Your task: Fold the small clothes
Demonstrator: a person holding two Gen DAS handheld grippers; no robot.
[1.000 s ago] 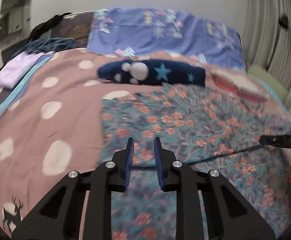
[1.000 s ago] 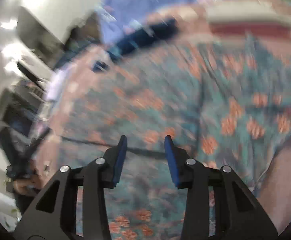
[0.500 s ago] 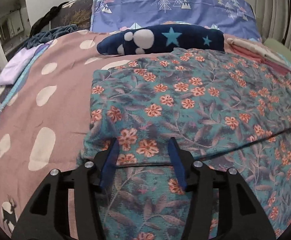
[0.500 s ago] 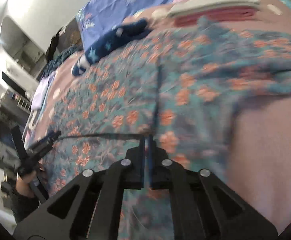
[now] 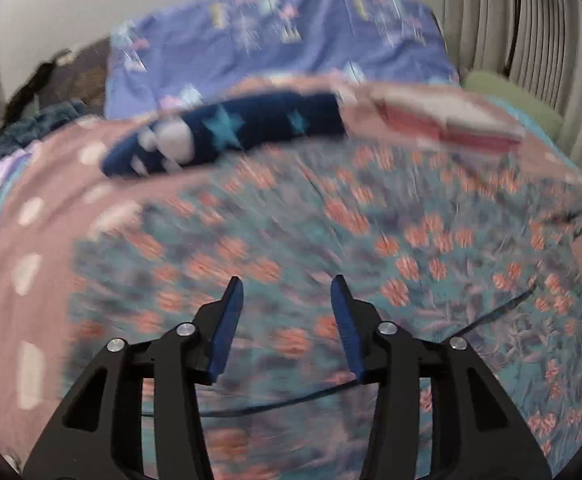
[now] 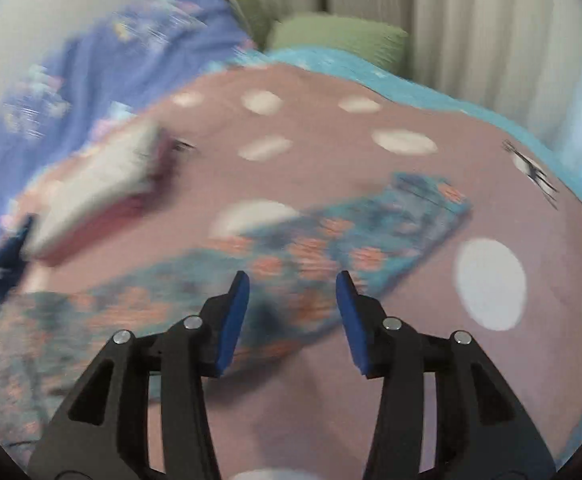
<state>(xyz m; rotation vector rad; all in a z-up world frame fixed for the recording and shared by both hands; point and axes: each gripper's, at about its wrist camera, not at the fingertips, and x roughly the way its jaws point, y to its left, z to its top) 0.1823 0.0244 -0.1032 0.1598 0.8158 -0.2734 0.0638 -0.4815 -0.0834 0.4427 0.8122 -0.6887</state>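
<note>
Now both tongs stand released, gripping nothing. Seen from the left wrist, the left gripper (image 5: 287,320) hovers over the floral garment (image 5: 371,248), which lies spread on the pink dotted bedspread (image 5: 23,240); a navy star cloth (image 5: 243,128) sits at 11 o'clock. Seen from the right wrist, the right gripper (image 6: 291,316) hangs above the garment's edge (image 6: 371,236), with a folded pink stack (image 6: 103,184) at 10 o'clock.

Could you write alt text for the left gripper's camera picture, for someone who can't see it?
Blurred fisheye view: an open two-finger left gripper holds nothing above a teal floral garment spread on a pink spotted bedspread. Beyond lie a navy star-patterned cloth and a folded pink pile.
</note>
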